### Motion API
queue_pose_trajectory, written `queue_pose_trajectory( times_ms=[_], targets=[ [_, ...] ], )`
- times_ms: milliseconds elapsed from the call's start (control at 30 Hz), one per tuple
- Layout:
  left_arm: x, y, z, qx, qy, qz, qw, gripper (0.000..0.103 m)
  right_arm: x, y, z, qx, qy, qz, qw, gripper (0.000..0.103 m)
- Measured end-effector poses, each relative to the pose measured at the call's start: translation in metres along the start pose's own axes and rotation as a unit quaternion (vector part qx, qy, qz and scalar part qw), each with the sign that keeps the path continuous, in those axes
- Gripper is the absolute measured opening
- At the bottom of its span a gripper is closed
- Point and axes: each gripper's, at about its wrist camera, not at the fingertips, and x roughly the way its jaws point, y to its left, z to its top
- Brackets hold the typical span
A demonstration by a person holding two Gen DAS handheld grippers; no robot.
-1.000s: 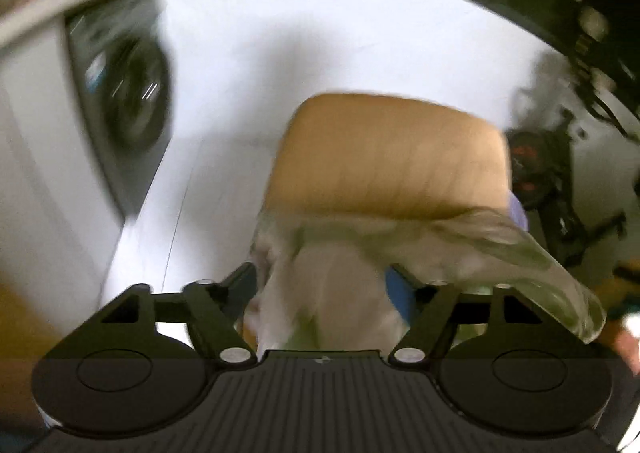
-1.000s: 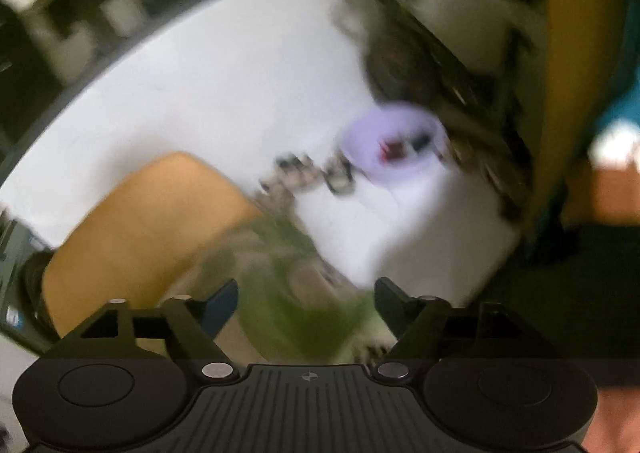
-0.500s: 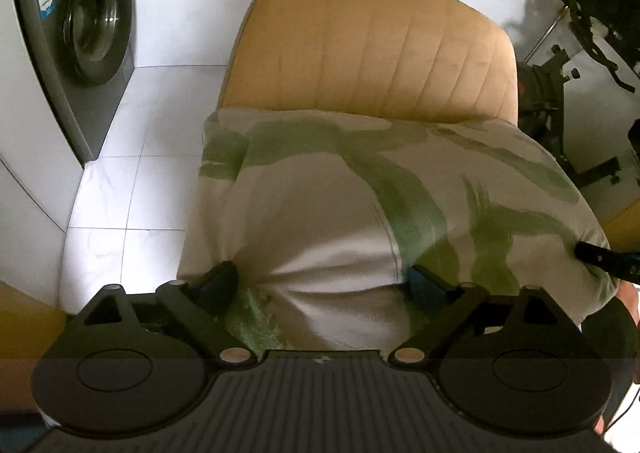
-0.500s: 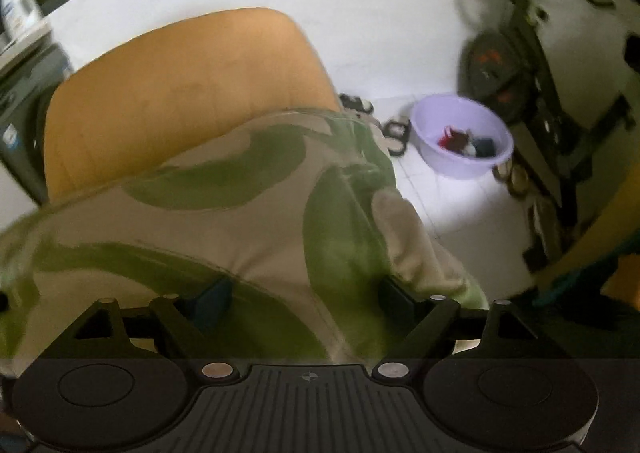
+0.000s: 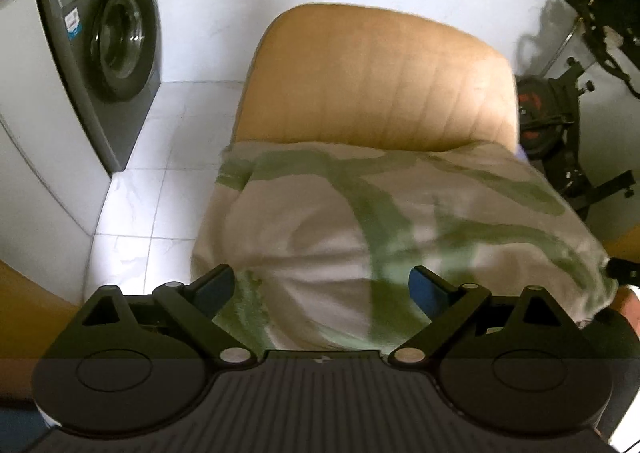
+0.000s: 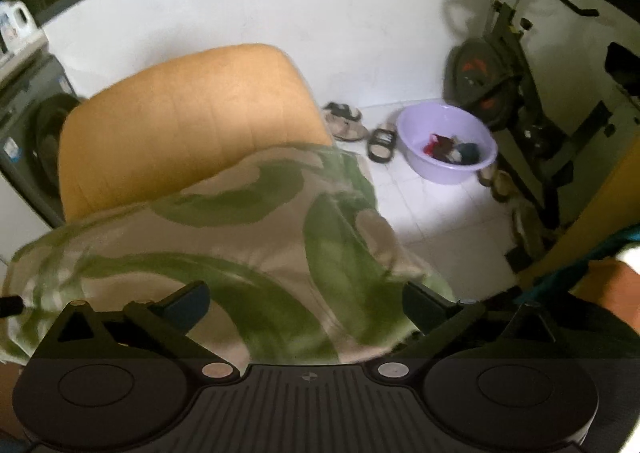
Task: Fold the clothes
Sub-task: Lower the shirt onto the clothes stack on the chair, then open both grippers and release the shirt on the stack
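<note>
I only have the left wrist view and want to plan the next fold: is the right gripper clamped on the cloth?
Observer: No. The right gripper has its jaws wide apart, and the green-patterned cloth lies between them.
Operator: Anything on the floor right of the chair?
Observer: Yes, a purple basin stands there, with a few clothes in it.
Operator: And between the two?
Observer: There, sandals lie on the tiles between the chair and the basin.
</note>
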Motion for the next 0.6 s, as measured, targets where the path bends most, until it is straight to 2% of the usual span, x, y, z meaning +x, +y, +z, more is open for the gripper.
queue_pose_trajectory(
  times_ms=[100, 300, 400, 600],
  targets=[
    [-0.015, -0.007, -0.003, 0.006, -0.010, 0.001, 0.9999, 0.098, -0.016, 0.007, 0.000, -0.008, 0.000, -0.022, 1.000, 0.102],
    [-0.052, -0.024, -0.024, -0.005, -0.022, 0.028, 0.9993, 0.099, -0.058, 0.007, -0.010, -0.020, -0.021, 0.011, 1.000, 0.102],
    [-0.077, -0.037, -0.040, -0.016, -0.035, 0.037, 0.9986, 0.100, -0.082, -0.001, -0.014, -0.024, -0.031, 0.032, 0.999, 0.102],
    [-0.125, -0.079, -0.084, -0.032, -0.048, 0.045, 0.9973, 0.101, -0.136, -0.031, -0.031, -0.047, -0.055, 0.047, 0.996, 0.102]
  ],
)
